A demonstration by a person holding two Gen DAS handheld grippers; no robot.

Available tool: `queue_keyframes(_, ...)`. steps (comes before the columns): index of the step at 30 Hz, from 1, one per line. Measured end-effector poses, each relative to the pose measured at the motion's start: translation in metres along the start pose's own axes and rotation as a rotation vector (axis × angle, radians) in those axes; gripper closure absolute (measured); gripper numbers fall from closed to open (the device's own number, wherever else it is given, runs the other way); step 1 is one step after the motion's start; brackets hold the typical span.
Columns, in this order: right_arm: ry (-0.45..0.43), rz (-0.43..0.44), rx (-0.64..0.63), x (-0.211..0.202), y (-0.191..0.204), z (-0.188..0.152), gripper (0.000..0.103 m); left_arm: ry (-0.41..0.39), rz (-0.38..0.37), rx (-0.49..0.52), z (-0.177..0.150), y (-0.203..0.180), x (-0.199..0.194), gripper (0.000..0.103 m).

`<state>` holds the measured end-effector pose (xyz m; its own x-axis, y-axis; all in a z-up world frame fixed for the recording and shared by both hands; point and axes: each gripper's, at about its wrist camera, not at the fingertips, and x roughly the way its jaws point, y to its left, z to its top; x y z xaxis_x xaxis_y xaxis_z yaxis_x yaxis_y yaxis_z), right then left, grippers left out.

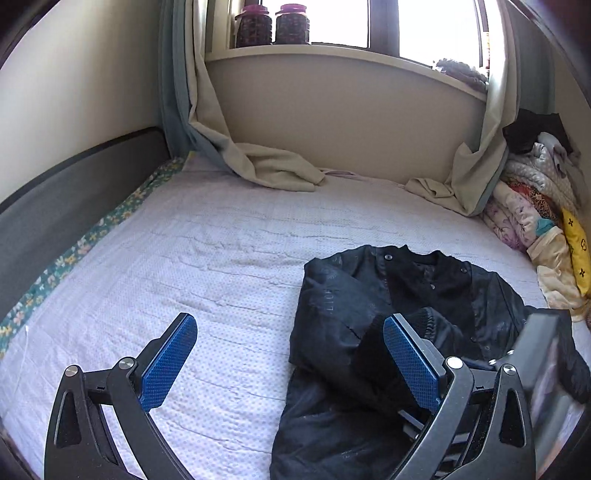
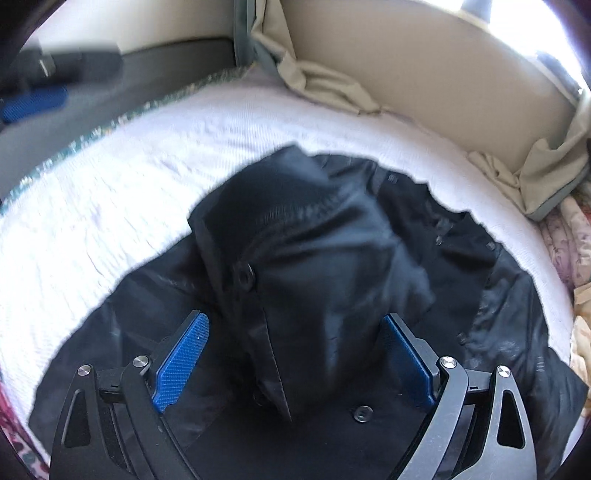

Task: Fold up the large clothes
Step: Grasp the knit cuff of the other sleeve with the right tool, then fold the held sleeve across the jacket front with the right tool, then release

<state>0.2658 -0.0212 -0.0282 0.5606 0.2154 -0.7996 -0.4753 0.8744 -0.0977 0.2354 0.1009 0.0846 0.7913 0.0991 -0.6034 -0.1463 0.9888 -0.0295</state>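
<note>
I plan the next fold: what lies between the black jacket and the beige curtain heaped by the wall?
In the left wrist view, only bare white quilted bedcover lies between the black jacket and the beige curtain.

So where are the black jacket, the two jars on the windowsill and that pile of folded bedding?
black jacket (image 2: 332, 236), right wrist view, on the folded-over fabric in its middle.
jars (image 1: 291, 24), left wrist view, on the right-hand jar's body.
pile of folded bedding (image 1: 524, 206), left wrist view, on a floral layer midway up.
</note>
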Motion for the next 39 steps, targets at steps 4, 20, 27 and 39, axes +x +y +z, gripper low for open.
queue_keyframes(4, 0.021, -0.050, 0.049, 0.016, -0.019, -0.005, 0.055, 0.025, 0.001, 0.006, -0.004, -0.003, 0.007, 0.001)
queue_keyframes(20, 0.043, 0.183, 0.758, -0.020, -0.157, -0.082, 0.047, 0.078, 0.016, 0.046, -0.024, -0.011, 0.019, 0.001)
queue_keyframes(27, 0.035, 0.213, 0.896, -0.058, -0.178, -0.112, 0.038, 0.059, 0.027, 0.063, -0.021, -0.014, 0.014, 0.001)
queue_keyframes(39, 0.113, 0.392, 1.165, -0.042, -0.256, -0.138, 0.032, 0.109, 0.031, 0.203, -0.002, -0.051, 0.056, 0.001)
